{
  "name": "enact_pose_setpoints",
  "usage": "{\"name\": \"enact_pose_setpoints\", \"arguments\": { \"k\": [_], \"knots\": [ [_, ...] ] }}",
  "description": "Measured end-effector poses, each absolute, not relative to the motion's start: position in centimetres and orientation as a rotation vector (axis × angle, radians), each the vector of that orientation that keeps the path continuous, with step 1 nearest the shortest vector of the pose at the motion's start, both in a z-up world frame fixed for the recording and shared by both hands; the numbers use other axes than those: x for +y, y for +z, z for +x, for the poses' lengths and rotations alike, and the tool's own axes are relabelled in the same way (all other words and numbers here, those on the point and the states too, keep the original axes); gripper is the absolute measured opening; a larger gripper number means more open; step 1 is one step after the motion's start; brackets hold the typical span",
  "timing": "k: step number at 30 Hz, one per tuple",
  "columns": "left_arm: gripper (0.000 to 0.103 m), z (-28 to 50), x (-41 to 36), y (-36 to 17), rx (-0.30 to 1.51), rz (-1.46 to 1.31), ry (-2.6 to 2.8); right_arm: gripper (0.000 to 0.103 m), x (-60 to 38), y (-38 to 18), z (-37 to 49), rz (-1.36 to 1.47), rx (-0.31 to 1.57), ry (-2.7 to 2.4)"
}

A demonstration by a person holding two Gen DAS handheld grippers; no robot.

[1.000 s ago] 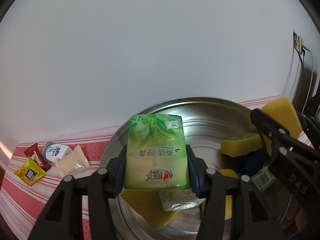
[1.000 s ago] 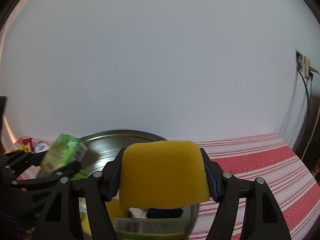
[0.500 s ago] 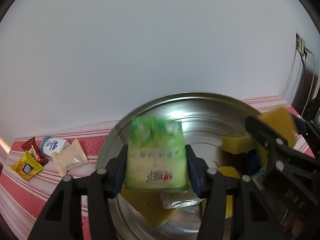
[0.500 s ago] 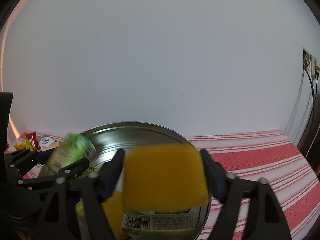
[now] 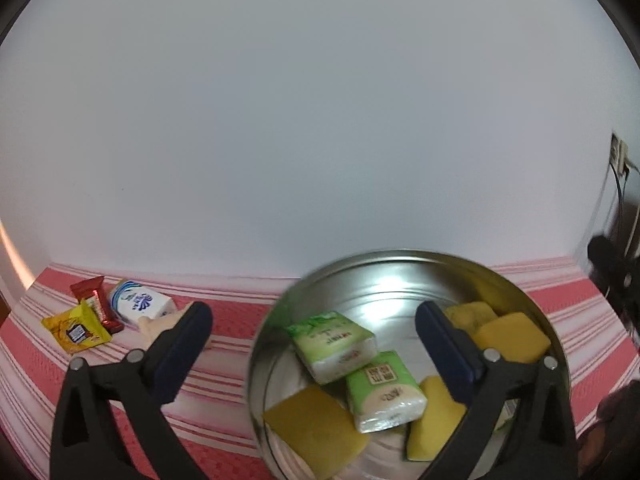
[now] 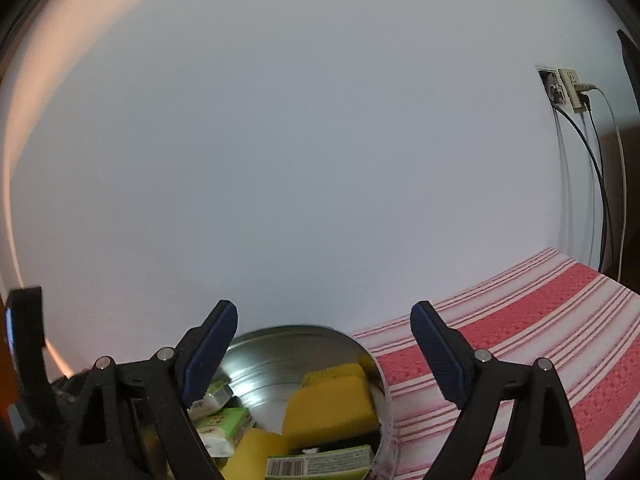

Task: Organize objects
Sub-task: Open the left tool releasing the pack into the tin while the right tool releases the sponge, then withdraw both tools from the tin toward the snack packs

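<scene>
A round metal bowl [image 5: 400,255] stands on a red-and-white striped cloth. In it lie two green tissue packs [image 5: 332,334] [image 5: 384,396] and several yellow sponges [image 5: 316,428]. My left gripper [image 5: 312,310] hovers over the bowl's left side, its jaws opening wide with nothing held between them. In the right wrist view my right gripper [image 6: 323,308] hangs above the bowl [image 6: 296,330], jaws also opening and empty. Below it a yellow sponge [image 6: 332,408] rests among green packs [image 6: 224,424].
Left of the bowl lie a yellow snack packet [image 5: 76,330], a red candy [image 5: 94,296], a white-and-blue tissue pack [image 5: 140,304] and a cream packet [image 5: 156,324] half hidden by my finger. A white wall stands close behind. A socket with cables [image 6: 568,88] is at the right.
My left gripper let go of the green tissue pack, which now lies in the bowl. My right gripper released the yellow sponge into the bowl. Both grippers rose and opened wide.
</scene>
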State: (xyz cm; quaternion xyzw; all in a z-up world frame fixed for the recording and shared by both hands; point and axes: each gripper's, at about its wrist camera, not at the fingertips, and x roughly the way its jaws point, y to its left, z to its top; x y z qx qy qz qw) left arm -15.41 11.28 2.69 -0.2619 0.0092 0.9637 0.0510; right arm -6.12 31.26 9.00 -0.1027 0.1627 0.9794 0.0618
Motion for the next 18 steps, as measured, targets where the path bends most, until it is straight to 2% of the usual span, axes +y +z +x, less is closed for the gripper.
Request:
{"name": "enact_pose_setpoints", "arguments": {
  "k": [6, 13, 18],
  "knots": [
    [0.103, -14.9, 10.8, 2.5, 0.063, -0.801, 2.962, 0.090, 28.9, 8.5, -6.8, -0.361, 0.340, 2.957],
    [0.103, -13.3, 9.2, 1.9, 0.075, -0.793, 3.005, 0.090, 27.5, 8.5, -5.3, -0.273, 0.318, 2.954],
    [0.103, -11.8, 6.4, 2.8, 0.022, -0.708, 3.026, 0.091, 26.9, 8.6, -4.7, -0.158, 0.293, 2.934]
  ]
}}
